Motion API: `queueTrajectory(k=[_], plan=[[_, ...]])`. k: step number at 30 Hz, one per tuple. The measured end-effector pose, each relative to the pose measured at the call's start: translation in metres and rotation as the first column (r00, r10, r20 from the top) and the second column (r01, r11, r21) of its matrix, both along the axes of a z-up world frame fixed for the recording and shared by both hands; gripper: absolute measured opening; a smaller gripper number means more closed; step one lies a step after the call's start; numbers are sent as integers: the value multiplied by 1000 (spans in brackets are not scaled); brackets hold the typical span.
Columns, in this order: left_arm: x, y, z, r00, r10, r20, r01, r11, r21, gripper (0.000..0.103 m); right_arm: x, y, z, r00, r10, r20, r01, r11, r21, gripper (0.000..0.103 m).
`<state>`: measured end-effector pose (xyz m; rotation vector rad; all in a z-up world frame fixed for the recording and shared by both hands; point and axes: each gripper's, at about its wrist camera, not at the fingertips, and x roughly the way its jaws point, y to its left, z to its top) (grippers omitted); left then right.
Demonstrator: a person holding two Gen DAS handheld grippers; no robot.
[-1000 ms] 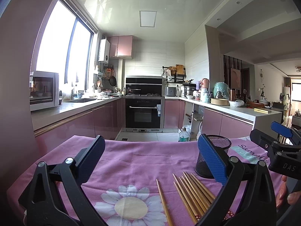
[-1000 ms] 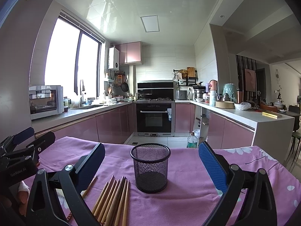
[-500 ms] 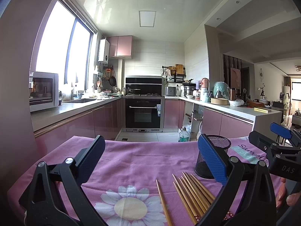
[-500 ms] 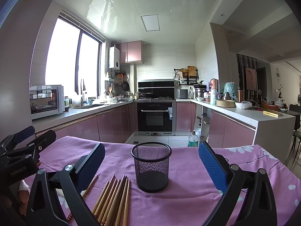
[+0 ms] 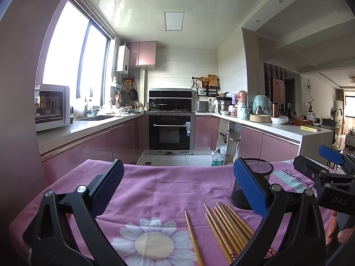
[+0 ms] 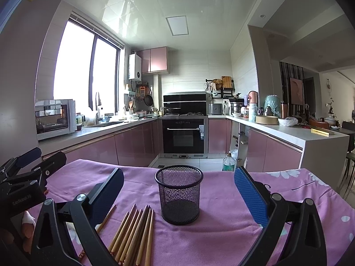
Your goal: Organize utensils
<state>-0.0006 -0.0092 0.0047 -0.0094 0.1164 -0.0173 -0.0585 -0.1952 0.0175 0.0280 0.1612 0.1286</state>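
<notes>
Wooden chopsticks (image 6: 133, 232) lie bundled on pink tablecloth (image 6: 221, 226), just left of upright mesh cup (image 6: 179, 194); right gripper (image 6: 177, 190) and left gripper (image 5: 177, 186) both spread wide, empty, above them.

A lived-in home kitchen, open to a dining and living area on the right; pink glossy cabinets (image 6: 133, 146) along both sides under pale counters; a built-in black oven (image 6: 183, 136) with a hob and black hood (image 6: 185, 100) at the far end; a white countertop oven (image 6: 55, 118) beside a sink (image 6: 104, 124) under a tall window (image 6: 86, 71); pans and utensils (image 6: 142, 97) hung on the wall; a wall-mounted water heater (image 6: 135, 67); a rice cooker (image 6: 215, 109), pots and jars crowding the right counter; a water bottle (image 6: 228, 164) on the tiled floor; in front, a tabletop (image 6: 221, 210) under a pink daisy-print cloth carrying wooden chopsticks (image 6: 135, 232) and a black mesh holder (image 6: 179, 194).
</notes>
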Motion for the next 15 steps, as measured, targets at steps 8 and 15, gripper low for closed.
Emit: queueTrajectory(k=[8, 15], plan=[[0, 0, 0, 1000, 0, -1, 0, 1000, 0, 97, 0, 0, -1, 1000, -1, -3, 1, 1000, -1, 96], [0, 0, -1, 1000, 0, -1, 0, 1000, 2, 97, 0, -1, -2, 1000, 0, -3, 0, 1000, 0, 96]])
